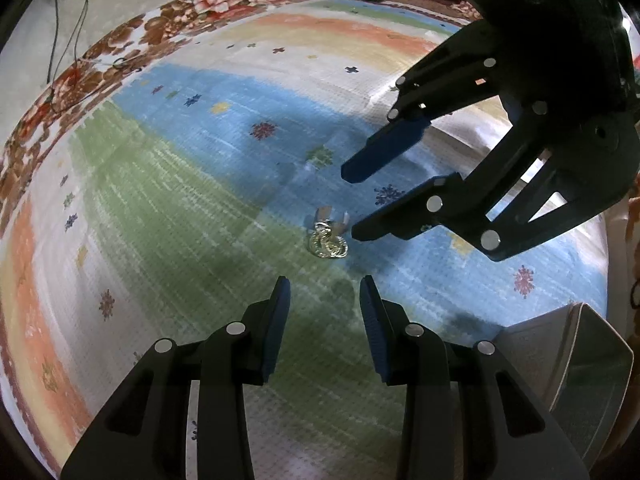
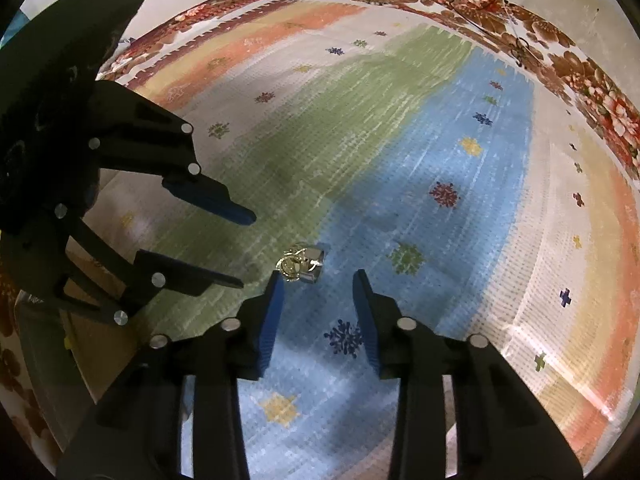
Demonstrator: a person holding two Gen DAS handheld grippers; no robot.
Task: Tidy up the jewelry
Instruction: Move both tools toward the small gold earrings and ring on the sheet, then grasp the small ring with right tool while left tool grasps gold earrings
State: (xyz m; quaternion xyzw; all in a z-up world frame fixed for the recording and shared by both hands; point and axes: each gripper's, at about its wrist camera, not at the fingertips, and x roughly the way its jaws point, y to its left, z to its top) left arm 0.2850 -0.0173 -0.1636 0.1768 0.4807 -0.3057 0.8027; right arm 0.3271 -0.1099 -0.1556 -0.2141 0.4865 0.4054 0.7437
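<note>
One jewelry piece point(image 1: 328, 242) point(image 2: 300, 266), gold-toned, lay on striped mat point(image 1: 180, 208) point(image 2: 400, 184). Two grippers flanked it: left gripper point(image 1: 324, 286) point(image 2: 246, 250) just beside, jaws partly apart, empty; right gripper point(image 2: 318, 280) point(image 1: 352, 204) likewise, nearly touching. One grey box point(image 1: 592, 364) well apart.

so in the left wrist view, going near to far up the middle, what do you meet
left gripper with open jaws → gold jewelry lying on the striped mat → right gripper, reaching in from the right → floral border at the far edge
</note>
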